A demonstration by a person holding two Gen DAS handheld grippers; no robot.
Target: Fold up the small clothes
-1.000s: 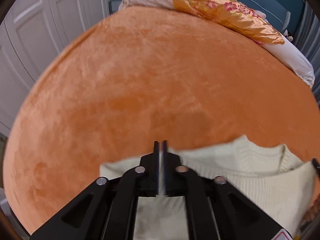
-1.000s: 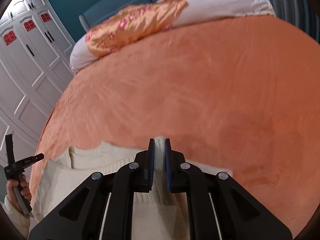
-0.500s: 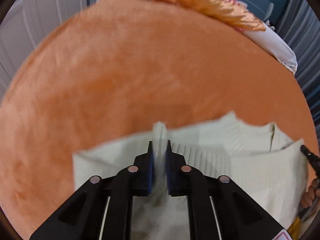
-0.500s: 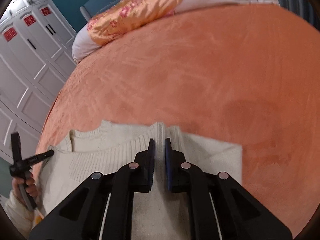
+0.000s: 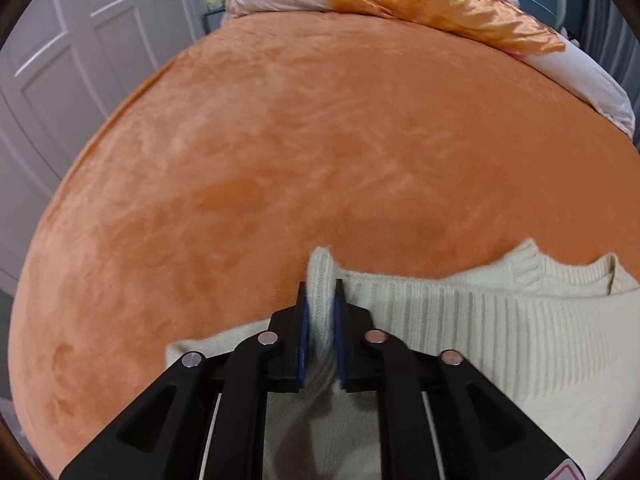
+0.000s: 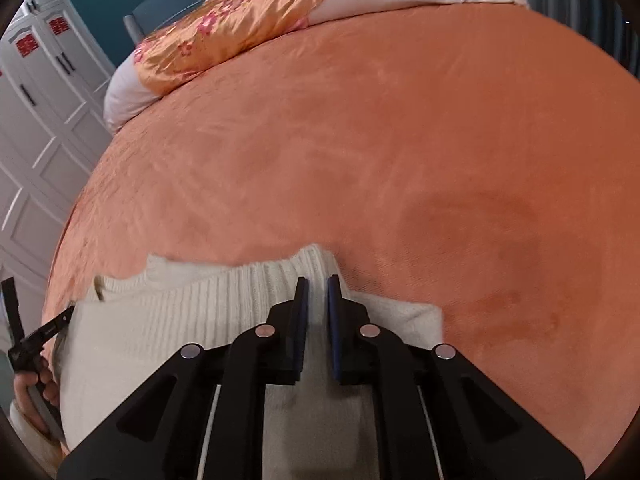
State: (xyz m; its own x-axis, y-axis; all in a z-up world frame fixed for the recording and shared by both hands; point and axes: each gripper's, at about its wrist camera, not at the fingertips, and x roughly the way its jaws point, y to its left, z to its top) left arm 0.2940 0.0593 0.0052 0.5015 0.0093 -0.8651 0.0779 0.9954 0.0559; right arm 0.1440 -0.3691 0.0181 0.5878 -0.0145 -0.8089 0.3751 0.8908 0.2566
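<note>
A cream knit sweater (image 5: 500,328) lies on the orange bedspread (image 5: 320,140), with its ribbed neckline at the far edge. My left gripper (image 5: 320,286) is shut on a pinched fold of the sweater's shoulder, which sticks up between the blue pads. In the right wrist view the sweater (image 6: 168,320) spreads to the left. My right gripper (image 6: 318,280) stands over the other shoulder with a narrow gap between its fingers and the knit lying flat below; it looks open. The hand-held left gripper (image 6: 28,344) shows at the far left of that view.
Orange floral and white pillows (image 5: 440,4) lie along the head of the bed, and also show in the right wrist view (image 6: 240,28). White wardrobe doors (image 6: 36,128) stand beside the bed on the left. The bedspread (image 6: 400,140) stretches far ahead.
The sweater's top edge went forward and down onto the bed. My right gripper let go of the fold it held. My left gripper took a thick fold and still pinches it.
</note>
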